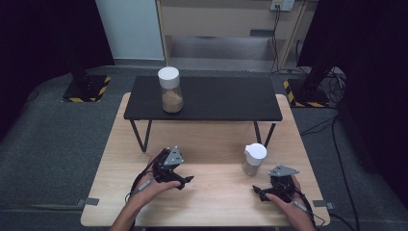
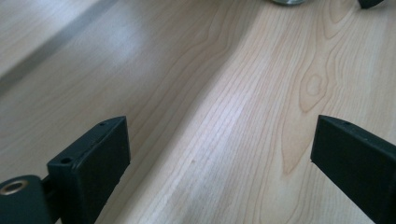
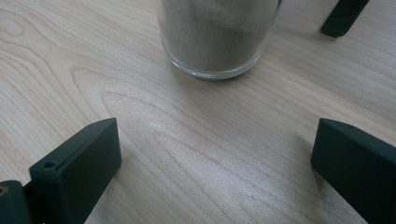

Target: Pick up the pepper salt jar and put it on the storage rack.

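Tongs status: left tongs (image 1: 185, 180) lower left of centre, jaws wide apart, nothing between them, low over the tabletop (image 1: 216, 197). Right tongs (image 1: 260, 191) lower right, also wide open and empty, aimed at small jar (image 1: 253, 159) with white lid, just beside them. Taller jar (image 1: 171, 90) stands upper centre on black shelf (image 1: 226, 98), well apart from both.
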Available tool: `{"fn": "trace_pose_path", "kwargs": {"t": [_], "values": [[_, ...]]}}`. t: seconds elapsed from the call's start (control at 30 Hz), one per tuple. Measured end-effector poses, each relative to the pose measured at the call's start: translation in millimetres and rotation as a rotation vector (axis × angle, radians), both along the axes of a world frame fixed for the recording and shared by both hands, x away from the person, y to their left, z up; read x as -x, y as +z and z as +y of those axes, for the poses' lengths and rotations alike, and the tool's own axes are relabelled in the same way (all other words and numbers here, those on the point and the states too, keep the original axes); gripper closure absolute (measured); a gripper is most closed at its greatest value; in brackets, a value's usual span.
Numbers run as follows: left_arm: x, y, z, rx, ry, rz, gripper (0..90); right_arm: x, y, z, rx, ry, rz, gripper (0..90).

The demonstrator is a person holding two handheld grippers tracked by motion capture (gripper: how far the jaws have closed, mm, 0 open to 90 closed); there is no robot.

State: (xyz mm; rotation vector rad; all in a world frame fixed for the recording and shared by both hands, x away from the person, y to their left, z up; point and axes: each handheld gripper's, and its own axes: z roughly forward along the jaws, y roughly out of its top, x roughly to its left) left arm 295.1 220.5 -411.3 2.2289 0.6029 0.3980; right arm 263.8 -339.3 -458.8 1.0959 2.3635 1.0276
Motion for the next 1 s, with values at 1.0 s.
{"fn": "trace_pose_path", "kwargs": {"t": [1.0], "values": [[33.1, -29.2, 35.1, 0.029, 0.143, 0.051, 3.2, 2.3, -0.2, 0.6, -0.003, -0.009, 0.0, 2.8]]}}
